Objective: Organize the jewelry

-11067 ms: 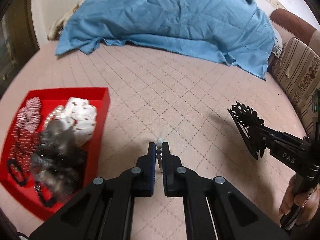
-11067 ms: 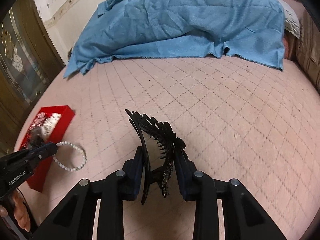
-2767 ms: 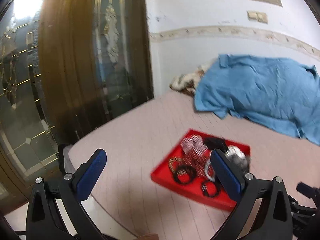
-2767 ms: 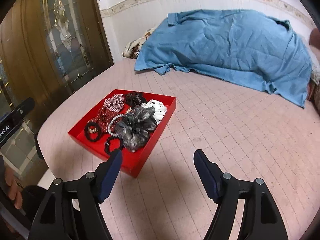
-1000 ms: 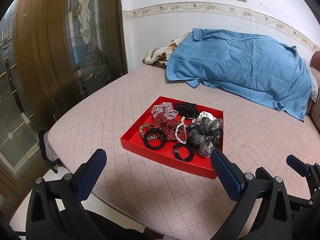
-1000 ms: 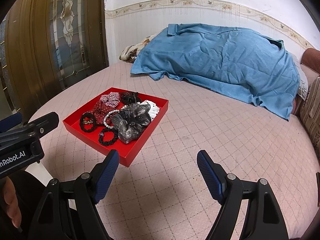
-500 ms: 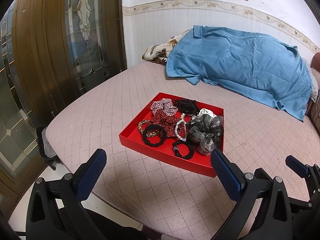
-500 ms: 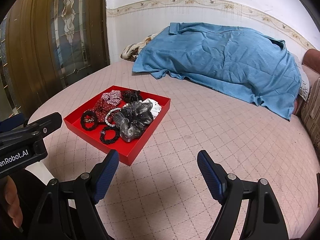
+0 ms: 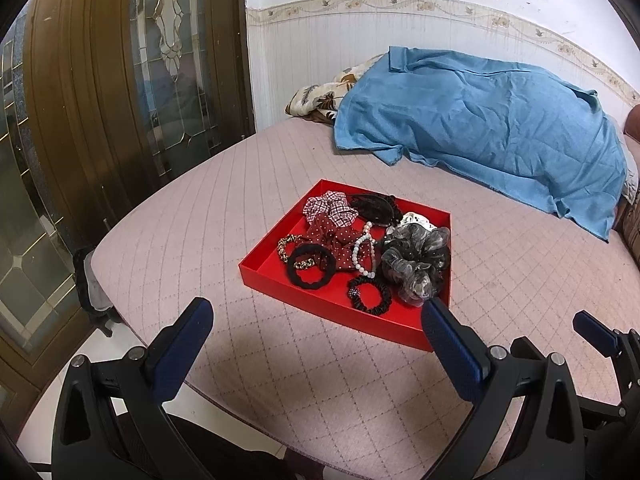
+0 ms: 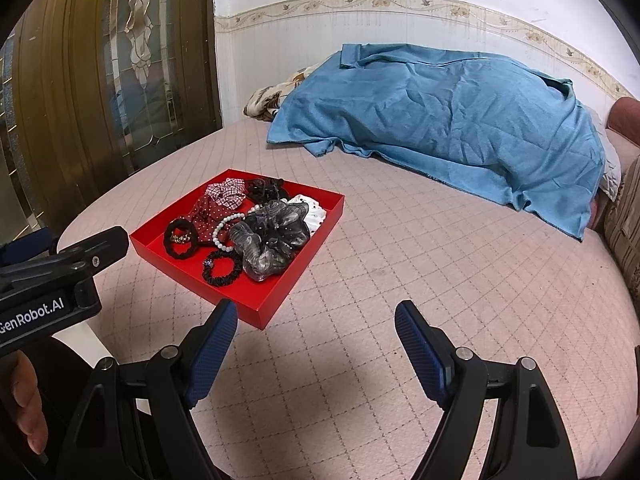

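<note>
Left gripper and right gripper both gape wide, empty, near the red tray

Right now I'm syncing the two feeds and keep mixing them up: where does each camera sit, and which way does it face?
Left wrist: on the left gripper, looking along its open fingers across the bed at the red tray; the right gripper's tip shows at the right edge.
Right wrist: on the right gripper, facing the same way, tray to its left; the left gripper and a hand show at left.
Shared: tray, grey scrunchie, blue sheet.
</note>
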`<state>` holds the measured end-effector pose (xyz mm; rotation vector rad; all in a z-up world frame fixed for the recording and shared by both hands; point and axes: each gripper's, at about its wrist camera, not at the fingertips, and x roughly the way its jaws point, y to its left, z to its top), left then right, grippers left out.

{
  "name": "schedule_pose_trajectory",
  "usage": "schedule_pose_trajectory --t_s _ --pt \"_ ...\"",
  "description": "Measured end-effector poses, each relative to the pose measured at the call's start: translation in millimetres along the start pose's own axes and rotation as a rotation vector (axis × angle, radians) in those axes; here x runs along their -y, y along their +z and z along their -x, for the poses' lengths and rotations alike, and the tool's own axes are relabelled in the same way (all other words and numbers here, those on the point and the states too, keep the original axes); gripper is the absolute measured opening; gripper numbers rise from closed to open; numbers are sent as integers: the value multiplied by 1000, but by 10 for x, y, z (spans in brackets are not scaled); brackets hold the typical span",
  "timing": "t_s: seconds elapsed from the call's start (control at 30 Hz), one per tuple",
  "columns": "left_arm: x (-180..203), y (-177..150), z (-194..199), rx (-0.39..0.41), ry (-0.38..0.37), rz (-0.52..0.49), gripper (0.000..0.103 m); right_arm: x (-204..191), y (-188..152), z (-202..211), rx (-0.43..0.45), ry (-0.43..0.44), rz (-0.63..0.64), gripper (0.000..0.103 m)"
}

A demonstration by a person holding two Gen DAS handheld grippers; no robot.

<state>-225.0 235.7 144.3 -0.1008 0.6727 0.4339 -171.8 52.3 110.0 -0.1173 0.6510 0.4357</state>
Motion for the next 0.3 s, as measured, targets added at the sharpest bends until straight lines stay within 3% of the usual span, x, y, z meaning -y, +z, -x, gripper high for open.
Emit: schedule_pose_trajectory --t_s 0.3 --pt "-20 47 -13 -18 25 2 103 38 -23 -43 -21 25 -12 88"
